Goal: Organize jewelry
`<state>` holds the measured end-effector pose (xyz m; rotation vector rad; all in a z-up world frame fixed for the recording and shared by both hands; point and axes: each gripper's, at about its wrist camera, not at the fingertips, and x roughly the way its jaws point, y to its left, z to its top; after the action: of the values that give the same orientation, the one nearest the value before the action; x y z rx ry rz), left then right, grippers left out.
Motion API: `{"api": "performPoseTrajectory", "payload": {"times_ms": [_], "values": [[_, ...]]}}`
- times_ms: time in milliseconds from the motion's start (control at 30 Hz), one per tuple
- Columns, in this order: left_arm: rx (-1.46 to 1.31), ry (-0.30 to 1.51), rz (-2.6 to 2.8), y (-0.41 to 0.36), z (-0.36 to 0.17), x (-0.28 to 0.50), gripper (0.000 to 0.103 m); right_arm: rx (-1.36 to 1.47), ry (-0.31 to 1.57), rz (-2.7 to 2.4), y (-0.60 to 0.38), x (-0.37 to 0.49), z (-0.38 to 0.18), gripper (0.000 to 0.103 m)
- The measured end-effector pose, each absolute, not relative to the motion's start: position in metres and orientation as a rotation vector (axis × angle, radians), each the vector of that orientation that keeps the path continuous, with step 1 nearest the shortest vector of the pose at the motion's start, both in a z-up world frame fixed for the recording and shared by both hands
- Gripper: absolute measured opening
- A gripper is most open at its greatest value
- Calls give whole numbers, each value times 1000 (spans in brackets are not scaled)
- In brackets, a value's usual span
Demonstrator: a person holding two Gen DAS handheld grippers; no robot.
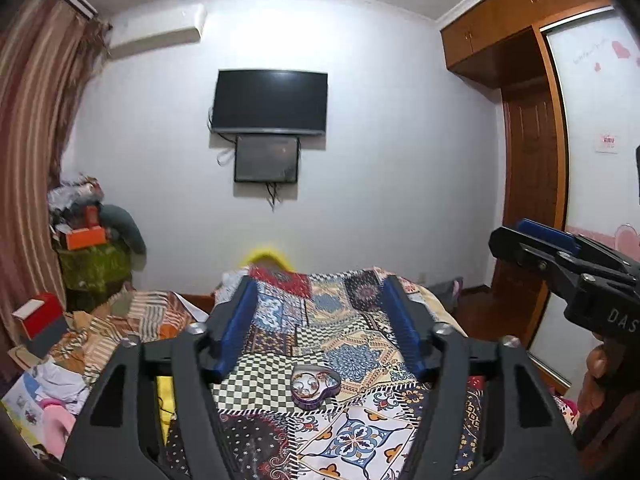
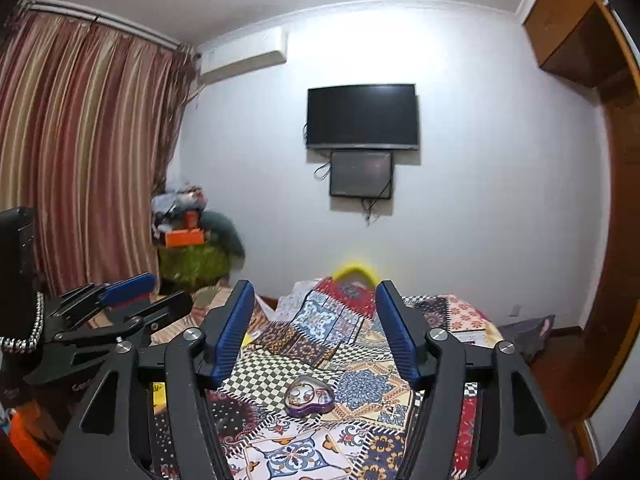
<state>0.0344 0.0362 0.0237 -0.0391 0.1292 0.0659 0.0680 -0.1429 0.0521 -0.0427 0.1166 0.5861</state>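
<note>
Pointing level over the bedspread (image 1: 360, 432), both grippers (image 1: 320, 292) (image 2: 316, 296) spread empty.

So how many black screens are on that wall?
2: a large screen mounted on the white wall, and a smaller screen directly beneath it. None seem hidden.

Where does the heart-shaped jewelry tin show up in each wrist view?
Left wrist view: the heart-shaped tin lies open on the patchwork bedspread, low and central, between the open fingers.
Right wrist view: the same tin sits low and central on the bedspread, nearer the left finger.
Shared landmark: the wall-mounted TV straight ahead.
</note>
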Motion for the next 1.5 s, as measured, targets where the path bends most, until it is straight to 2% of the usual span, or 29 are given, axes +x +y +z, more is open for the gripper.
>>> {"api": "performPoseTrajectory", "payload": {"times_ms": [100, 300, 1500], "values": [[-43, 113, 91, 33, 19, 23, 92, -32, 95, 530, -143, 63, 48, 84], [-53, 120, 126, 29, 13, 13, 101, -34, 76, 468, -148, 53, 47, 102], [-87, 158, 155, 37, 3, 10, 103, -59, 138, 470, -160, 45, 40, 103]]}}
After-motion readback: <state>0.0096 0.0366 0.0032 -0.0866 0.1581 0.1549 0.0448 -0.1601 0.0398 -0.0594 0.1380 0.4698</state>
